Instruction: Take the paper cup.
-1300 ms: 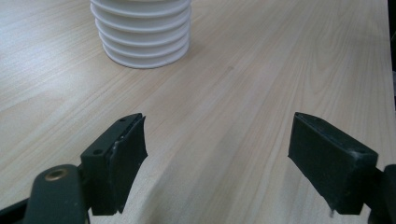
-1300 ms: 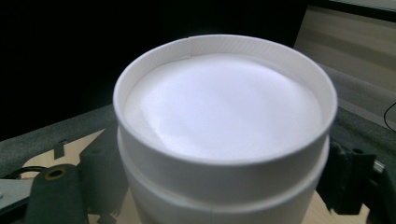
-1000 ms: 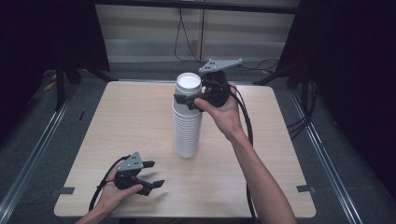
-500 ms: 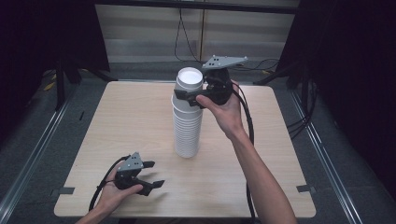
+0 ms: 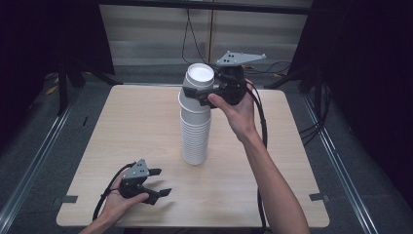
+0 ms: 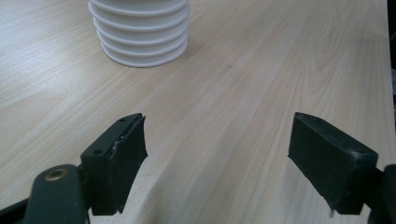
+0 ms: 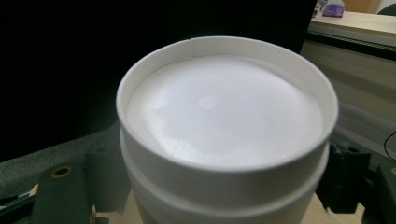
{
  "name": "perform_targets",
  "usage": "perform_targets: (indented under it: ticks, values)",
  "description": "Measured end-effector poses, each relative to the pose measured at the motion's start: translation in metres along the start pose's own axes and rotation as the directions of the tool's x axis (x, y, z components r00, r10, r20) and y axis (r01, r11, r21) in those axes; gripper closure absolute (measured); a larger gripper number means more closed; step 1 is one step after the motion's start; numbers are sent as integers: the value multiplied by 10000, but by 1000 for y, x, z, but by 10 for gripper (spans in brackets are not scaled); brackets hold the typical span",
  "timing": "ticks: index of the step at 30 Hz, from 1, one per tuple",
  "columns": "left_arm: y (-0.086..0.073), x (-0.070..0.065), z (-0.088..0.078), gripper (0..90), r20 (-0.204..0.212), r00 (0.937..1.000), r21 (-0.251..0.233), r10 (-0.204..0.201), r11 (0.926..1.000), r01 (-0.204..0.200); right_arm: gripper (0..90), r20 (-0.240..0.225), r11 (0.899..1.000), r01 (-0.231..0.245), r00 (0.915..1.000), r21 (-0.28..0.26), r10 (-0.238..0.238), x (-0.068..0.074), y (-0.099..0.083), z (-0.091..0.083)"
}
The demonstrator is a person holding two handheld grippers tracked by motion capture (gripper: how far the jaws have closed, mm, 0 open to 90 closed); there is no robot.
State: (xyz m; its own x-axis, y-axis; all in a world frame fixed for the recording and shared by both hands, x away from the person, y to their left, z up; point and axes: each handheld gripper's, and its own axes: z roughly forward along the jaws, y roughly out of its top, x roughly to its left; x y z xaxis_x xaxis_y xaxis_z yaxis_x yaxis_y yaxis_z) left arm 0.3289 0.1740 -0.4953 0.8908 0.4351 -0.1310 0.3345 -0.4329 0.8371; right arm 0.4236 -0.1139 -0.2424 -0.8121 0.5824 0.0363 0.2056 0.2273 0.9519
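Upside-down white paper cups in a tall stack (image 5: pixel 196 131), standing near the middle of the wooden table (image 5: pixel 122 122). At the top of that stack, the top cup (image 5: pixel 198 83), tilted off the column's line and leaning away from the right hand (image 5: pixel 238 114). Clamped around this cup just below its upturned base: the right gripper (image 5: pixel 203 93), one black jaw on each side of the wall, seen close in the right gripper view with the cup (image 7: pixel 224 121) wedged between them. Well apart from the foot of the stack, toward the near left edge of the table: the left gripper (image 5: pixel 158 181), resting low in the left hand (image 5: pixel 117 204), jaws spread wide with nothing but bare wood between them. In the left gripper view, pointed toward the stack's bottom rims (image 6: pixel 140 32).
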Motion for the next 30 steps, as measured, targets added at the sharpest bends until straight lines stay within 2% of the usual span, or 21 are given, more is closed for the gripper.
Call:
perform_targets:
  ticks: [1, 7, 12, 18, 20, 22, 27, 30]
  values:
    - [0, -1, 0, 188, 28, 9999, -116, -130, 9998, 130, 205, 33, 10000, 16, 10000, -26, -16, 1, 0, 0]
    - [0, -1, 0, 188, 15, 10000, -22, -5, 10000, 5, 206, -27, 9977, -56, 10000, -680, 54, 0, 2, -2]
    - [0, -1, 0, 188, 11, 10000, -9, 9, 10000, -9, 206, 121, 9959, 21, 9999, -903, -10, -1, 3, -6]
    - [0, 0, 1, 188, 46, 10000, 42, -1, 10000, 1, 207, 17, 9901, -172, 9998, -1391, 176, -6, 6, -12]
    - [1, -1, 1, 188, 104, 9998, -73, -142, 9999, 143, 208, -351, 9858, -453, 9986, -1614, 401, -7, 7, -14]
    - [1, -2, 0, 188, 129, 9999, 1, 5, 10000, -5, 208, -77, 9853, -274, 9996, -1687, 265, -5, 9, -16]
    - [1, -2, 0, 188, 94, 9999, 17, 47, 10000, -47, 208, -240, 9785, -354, 9992, -2034, 311, -4, 12, -19]
    - [1, -1, 0, 186, 77, 10000, 13, 51, 10000, -51, 208, -140, 9765, -369, 9993, -2124, 347, -5, 12, -21]
